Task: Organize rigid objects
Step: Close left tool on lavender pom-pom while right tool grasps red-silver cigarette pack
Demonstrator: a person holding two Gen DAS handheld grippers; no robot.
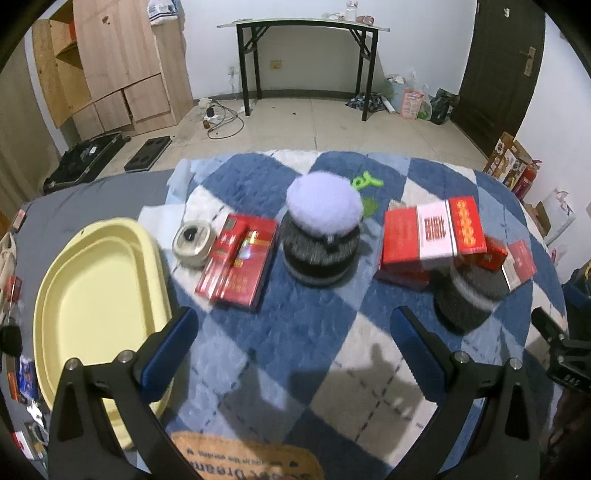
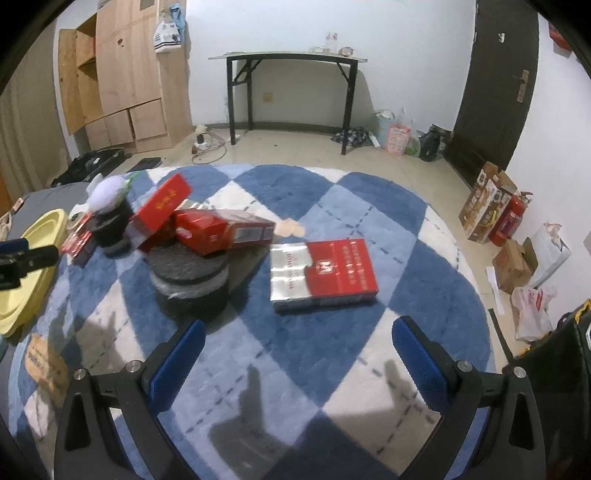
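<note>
Several red boxes lie on a blue and white checked rug. A flat red box lies near a small round tin and a yellow tray at the left. A pile of red boxes leans on a grey knit hat. A second hat with a lilac pompom sits between them. My left gripper hangs open above the rug, holding nothing. My right gripper is open too, just short of a red and silver box. The box pile and grey hat lie to its left.
A black folding table stands at the far wall beside a wooden cabinet. Cables lie on the tiled floor. A dark door, cardboard boxes and a red fire extinguisher line the right side. A tan label marks the rug's near edge.
</note>
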